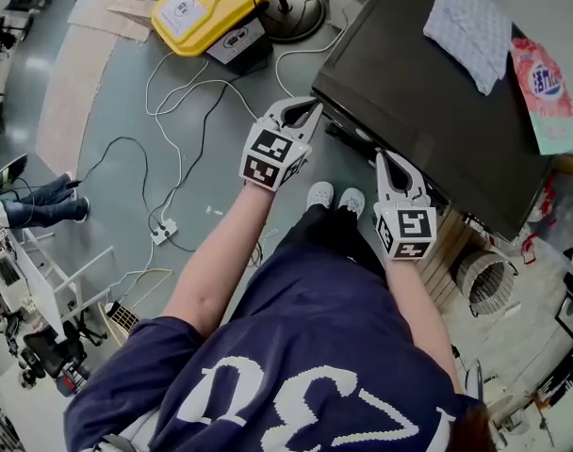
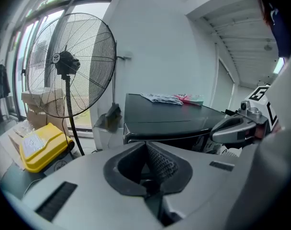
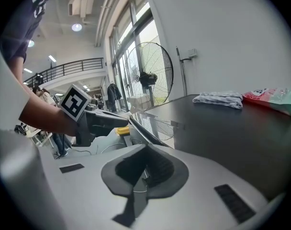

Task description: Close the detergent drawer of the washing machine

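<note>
The washing machine (image 1: 428, 92) is a dark box at the upper right of the head view, seen from above. Its front edge faces the person, and a dark part (image 1: 351, 136) juts out under that edge between the two grippers; I cannot tell if it is the detergent drawer. My left gripper (image 1: 310, 109) is shut and empty, its tip at the machine's front left corner. My right gripper (image 1: 383, 155) is also shut and empty, its tip close under the front edge. In the left gripper view the machine (image 2: 174, 121) is straight ahead, beyond the shut left gripper (image 2: 146, 145).
A folded cloth (image 1: 467, 26) and a pink detergent pouch (image 1: 541, 83) lie on the machine's top. A standing fan (image 2: 64, 66) and a yellow case (image 1: 206, 12) are to the left. White cables (image 1: 178, 130) and a power strip (image 1: 164, 231) lie on the floor.
</note>
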### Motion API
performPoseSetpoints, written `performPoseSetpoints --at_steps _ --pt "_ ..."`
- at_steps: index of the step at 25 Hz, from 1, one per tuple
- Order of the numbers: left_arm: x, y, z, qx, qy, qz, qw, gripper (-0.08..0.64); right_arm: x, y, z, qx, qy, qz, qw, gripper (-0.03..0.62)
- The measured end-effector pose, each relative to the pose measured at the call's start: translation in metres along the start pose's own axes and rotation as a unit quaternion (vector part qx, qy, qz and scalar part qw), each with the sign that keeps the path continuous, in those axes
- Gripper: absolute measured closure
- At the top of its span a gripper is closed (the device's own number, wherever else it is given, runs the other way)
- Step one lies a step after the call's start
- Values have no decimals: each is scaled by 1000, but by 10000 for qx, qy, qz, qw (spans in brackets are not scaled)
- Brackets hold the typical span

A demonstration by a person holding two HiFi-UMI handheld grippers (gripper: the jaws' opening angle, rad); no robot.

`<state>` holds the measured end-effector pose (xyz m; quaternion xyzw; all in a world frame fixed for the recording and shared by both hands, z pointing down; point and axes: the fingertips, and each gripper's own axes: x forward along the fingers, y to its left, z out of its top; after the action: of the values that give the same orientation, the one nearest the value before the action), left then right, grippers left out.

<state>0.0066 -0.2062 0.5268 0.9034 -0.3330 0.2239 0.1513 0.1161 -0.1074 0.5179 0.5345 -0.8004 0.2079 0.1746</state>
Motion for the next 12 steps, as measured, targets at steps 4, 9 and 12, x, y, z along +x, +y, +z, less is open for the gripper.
performPoseSetpoints --at_steps 4,9,12 --pt "9 1 6 38 88 48 9999 540 0 -9 1 40 30 -111 9999 577" --pt "8 3 6 -104 -62 7 9999 540 2 -6 -1 18 115 32 9999 577" --pt "9 2 6 -91 -107 23 9999 540 4 -4 -1 130 118 149 9997 577"
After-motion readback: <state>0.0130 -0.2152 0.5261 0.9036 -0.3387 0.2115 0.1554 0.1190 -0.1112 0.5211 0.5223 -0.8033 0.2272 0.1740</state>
